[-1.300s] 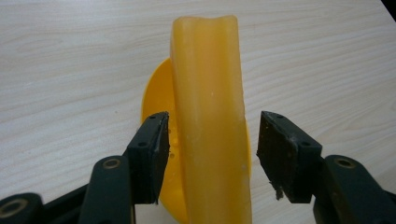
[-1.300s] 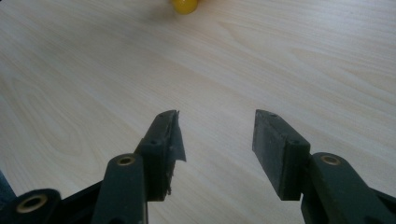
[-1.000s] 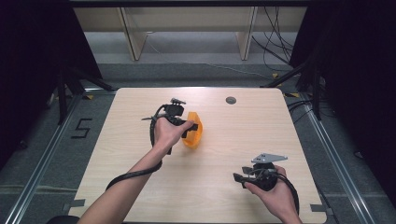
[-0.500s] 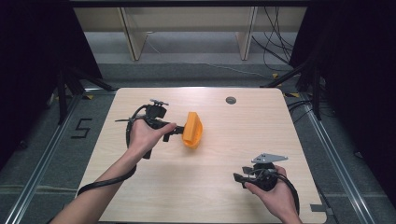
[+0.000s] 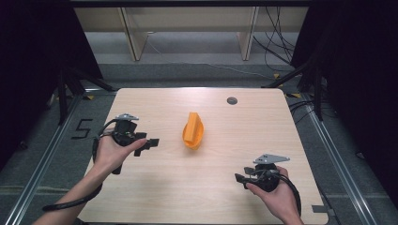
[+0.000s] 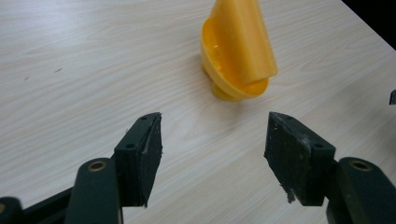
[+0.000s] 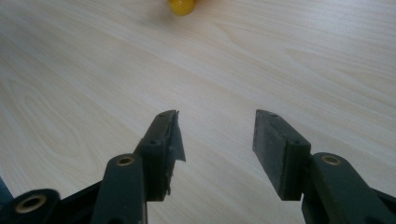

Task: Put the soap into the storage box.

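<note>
An orange plastic scoop-like piece [image 5: 193, 130] lies on the wooden table [image 5: 234, 197] near its middle. The left gripper view shows it as a curved yellow-orange shell [image 6: 238, 51] resting beyond the jaws. My left gripper [image 5: 152, 142] is held at the table's left, pointing right toward the piece, open and empty, a hand's width short of it. In its own view the left gripper [image 6: 212, 149] has its jaws wide apart. My right gripper [image 5: 238, 178] sits low at the front right, open, with bare wood between the jaws. The right gripper [image 7: 217, 144] faces the piece's edge [image 7: 181, 6].
A small dark round hole [image 5: 232, 100] marks the table's far side. Metal rails [image 5: 40, 164] run along both sides of the table. Cables [image 5: 277, 42] and shelf legs stand on the floor behind. A "5" is marked on the floor [image 5: 80, 128] at left.
My left gripper let go of the orange piece and drew back to the left. The piece now lies alone at mid-table. The right gripper stayed put.
</note>
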Available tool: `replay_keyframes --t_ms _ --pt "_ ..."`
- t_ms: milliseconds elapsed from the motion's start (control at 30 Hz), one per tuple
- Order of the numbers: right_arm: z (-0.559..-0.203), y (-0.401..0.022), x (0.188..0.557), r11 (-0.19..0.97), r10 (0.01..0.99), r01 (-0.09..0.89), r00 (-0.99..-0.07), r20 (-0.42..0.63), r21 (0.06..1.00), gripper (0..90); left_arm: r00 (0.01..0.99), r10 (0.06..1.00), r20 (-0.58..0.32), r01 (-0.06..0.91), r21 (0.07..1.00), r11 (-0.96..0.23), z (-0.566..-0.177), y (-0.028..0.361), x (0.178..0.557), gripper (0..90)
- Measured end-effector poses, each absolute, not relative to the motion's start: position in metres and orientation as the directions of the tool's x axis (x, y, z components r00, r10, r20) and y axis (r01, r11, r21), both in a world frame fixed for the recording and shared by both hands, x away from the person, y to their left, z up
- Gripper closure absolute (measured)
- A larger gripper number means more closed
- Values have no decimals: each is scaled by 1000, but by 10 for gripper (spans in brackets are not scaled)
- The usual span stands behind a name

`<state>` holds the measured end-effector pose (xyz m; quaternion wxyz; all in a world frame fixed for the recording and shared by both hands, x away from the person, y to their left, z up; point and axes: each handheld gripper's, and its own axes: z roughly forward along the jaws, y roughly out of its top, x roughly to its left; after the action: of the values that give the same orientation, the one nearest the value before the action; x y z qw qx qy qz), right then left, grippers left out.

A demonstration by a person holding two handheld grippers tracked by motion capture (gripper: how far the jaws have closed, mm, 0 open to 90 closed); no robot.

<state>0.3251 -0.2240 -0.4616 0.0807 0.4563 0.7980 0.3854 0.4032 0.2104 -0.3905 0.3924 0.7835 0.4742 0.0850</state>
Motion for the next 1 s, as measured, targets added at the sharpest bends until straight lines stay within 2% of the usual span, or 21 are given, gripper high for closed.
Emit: replay_keyframes --t_ms 300,500,767,967,1000 --pt "-461 -225 325 288 799 670 -562 214 684 503 474 842 -259 708 680 -190 -431 265 379 360" --pt "-460 -225 325 278 804 669 -555 214 690 503 432 839 -331 716 691 -96 -465 283 350 382" --pt "-460 -225 325 281 803 672 -555 215 686 503 464 841 -280 679 721 -135 -461 283 346 377" --pt "-460 -225 324 271 815 690 -536 221 672 502 450 845 -290 691 712 -124 -465 284 348 377" --pt "-461 -226 326 292 805 662 -560 197 690 502 449 846 -287 688 715 -122 -465 284 348 377"
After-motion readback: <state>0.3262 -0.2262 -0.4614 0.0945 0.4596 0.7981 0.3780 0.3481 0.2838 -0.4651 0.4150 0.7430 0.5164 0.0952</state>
